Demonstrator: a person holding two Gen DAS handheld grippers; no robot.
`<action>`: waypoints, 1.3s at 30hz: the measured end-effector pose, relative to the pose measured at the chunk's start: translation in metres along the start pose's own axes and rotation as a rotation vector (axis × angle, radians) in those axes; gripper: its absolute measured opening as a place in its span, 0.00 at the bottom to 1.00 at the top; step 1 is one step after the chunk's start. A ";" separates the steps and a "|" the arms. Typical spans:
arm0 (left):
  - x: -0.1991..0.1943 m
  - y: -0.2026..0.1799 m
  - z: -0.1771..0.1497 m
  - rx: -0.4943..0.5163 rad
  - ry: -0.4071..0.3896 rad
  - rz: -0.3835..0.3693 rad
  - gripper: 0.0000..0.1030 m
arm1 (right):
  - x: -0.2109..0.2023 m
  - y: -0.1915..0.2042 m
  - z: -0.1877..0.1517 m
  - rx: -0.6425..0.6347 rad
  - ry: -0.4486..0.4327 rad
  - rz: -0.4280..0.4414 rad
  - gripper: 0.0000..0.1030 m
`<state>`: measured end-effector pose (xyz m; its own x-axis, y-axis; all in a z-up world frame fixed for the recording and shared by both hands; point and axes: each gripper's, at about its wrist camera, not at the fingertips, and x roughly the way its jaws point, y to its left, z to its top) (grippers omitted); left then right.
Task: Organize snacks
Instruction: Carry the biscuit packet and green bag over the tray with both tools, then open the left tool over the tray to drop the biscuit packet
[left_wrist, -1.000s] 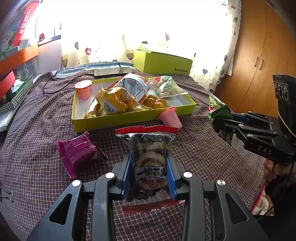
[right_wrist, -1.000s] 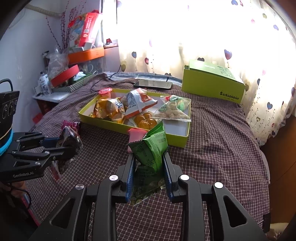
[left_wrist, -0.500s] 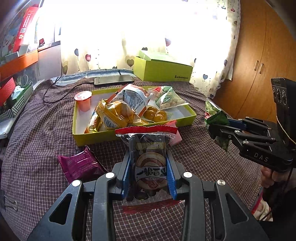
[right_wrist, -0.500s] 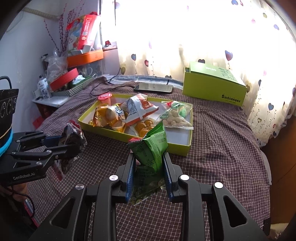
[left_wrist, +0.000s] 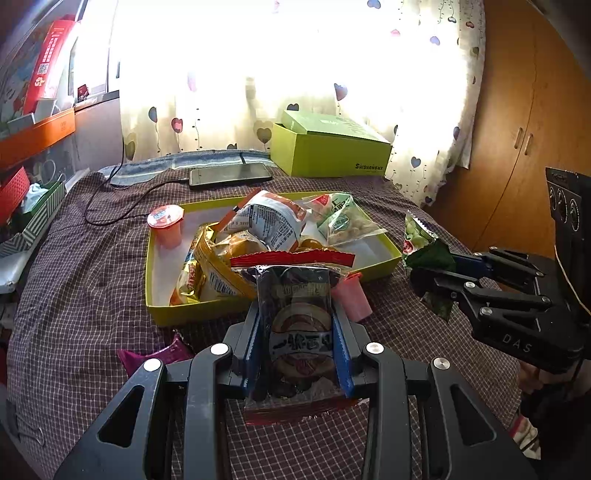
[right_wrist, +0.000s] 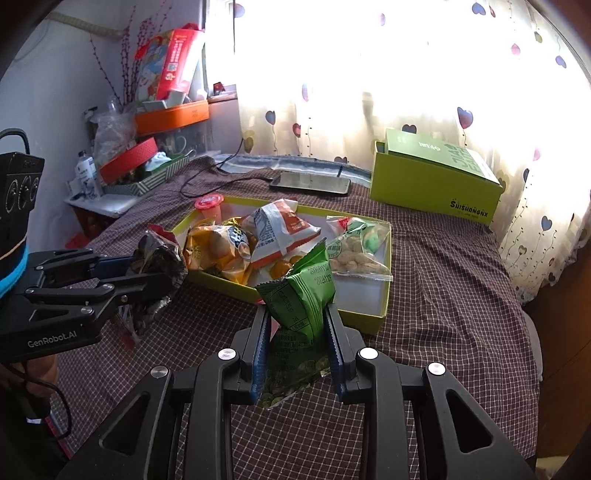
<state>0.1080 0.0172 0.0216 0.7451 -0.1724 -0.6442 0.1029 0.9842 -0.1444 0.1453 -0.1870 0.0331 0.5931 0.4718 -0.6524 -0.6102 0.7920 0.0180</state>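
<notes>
Your L gripper (left_wrist: 299, 328) is clamped on the dark pack (left_wrist: 297, 328), the one w/ the red top seal, blue pads pressing both sides. Pack stands upright between the fingers, held above the checked cloth (left_wrist: 74, 280), just short of the tray's (left_wrist: 192, 314) near wall. From the R cam the same pack (right_wrist: 159, 266) shows at left, level w/ the tray's left corner and outside it.

Your R gripper (right_wrist: 297, 332) is closed on the green pack (right_wrist: 301, 291), gripped low down, its top leaning toward the tray (right_wrist: 364, 319). It's held in front of the near wall, not inside. In the L cam the green pack (left_wrist: 421, 243) sits at the tip of the R gripper (left_wrist: 424, 280), just off the tray's right corner.

Tray contents:
- jelly cup (left_wrist: 166, 225), upright, far-left corner
- yellow bag (left_wrist: 214, 266), left-centre, leaning on the near wall
- white/orange bag (left_wrist: 269, 221), centre, lying on top of the others
- clear nut bag (left_wrist: 343, 221), right side
- orange round pcs (right_wrist: 280, 267) under the white/orange bag; can't tell what they are

Near-right part of the tray floor shows bare white.

Outside the tray:
- pink cup (left_wrist: 352, 299), tipped over, touching the near wall, partly hidden behind the dark pack
- magenta pack (left_wrist: 155, 356), flat on the cloth, near-left, partly behind the L gripper's linkage
- phone (left_wrist: 229, 175) w/ cable, behind the tray
- green box (left_wrist: 328, 151), far right by the curtain, lid askew
</notes>
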 end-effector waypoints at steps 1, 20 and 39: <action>0.001 0.001 0.002 -0.003 -0.003 0.002 0.34 | 0.002 -0.001 0.001 -0.001 0.000 -0.001 0.26; 0.005 0.054 0.021 -0.076 -0.031 0.095 0.34 | 0.020 -0.006 0.019 -0.014 -0.002 -0.007 0.26; 0.035 0.099 0.037 -0.099 -0.001 0.169 0.34 | 0.050 -0.011 0.030 -0.016 0.023 -0.019 0.26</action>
<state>0.1690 0.1099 0.0125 0.7467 -0.0049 -0.6651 -0.0890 0.9902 -0.1073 0.1971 -0.1606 0.0233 0.5927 0.4471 -0.6699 -0.6069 0.7948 -0.0065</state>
